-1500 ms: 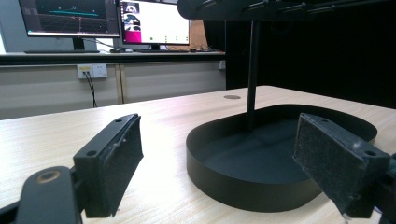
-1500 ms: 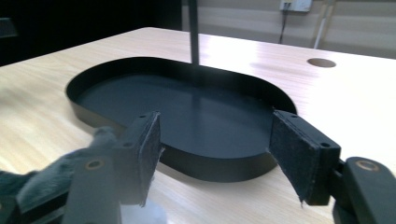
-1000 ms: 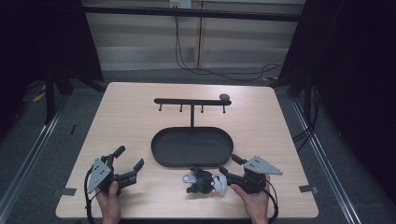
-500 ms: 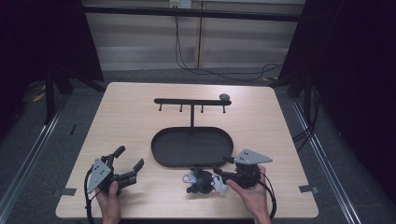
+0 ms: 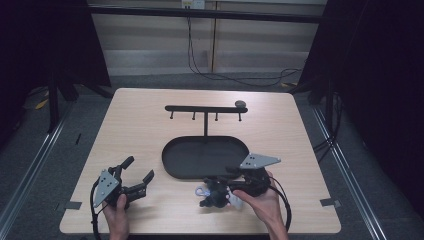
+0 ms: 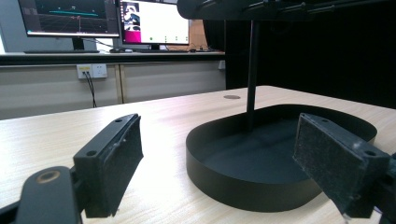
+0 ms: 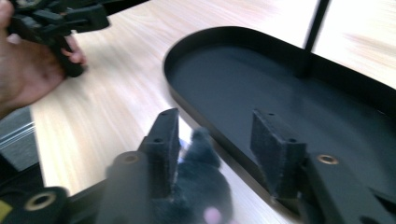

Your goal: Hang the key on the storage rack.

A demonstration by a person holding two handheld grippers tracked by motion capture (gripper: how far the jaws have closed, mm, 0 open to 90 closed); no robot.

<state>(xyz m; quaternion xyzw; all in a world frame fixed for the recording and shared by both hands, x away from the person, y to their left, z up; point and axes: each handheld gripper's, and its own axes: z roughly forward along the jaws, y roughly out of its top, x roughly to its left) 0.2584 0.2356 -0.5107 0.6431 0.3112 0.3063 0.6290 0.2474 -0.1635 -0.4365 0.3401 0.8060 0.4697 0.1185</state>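
A fuzzy black charm point(image 5: 216, 193) with a small blue ring point(image 5: 201, 190) and a white bit lies on the table just in front of the black oval tray point(image 5: 172, 167). My right gripper point(image 5: 223, 184) hovers over it, open, its jaws pointing left along the tray's front rim. In the right gripper view the fuzzy charm point(image 7: 201, 172) sits low between the spread jaws of the right gripper point(image 7: 215, 126), blurred. My left gripper point(image 5: 139, 168) rests at the front left, open and holding nothing. In the left gripper view its own gripper point(image 6: 219, 144) faces the tray point(image 6: 233, 182).
A black post rises from the tray's back and carries a crossbar point(image 5: 205, 108) with several small hooks. A dark round disc point(image 5: 240, 104) sits at the bar's right end. The table's front edge lies close behind both hands.
My right gripper has moved left and a little toward the tray, coming over the fuzzy charm. The left gripper has stayed put.
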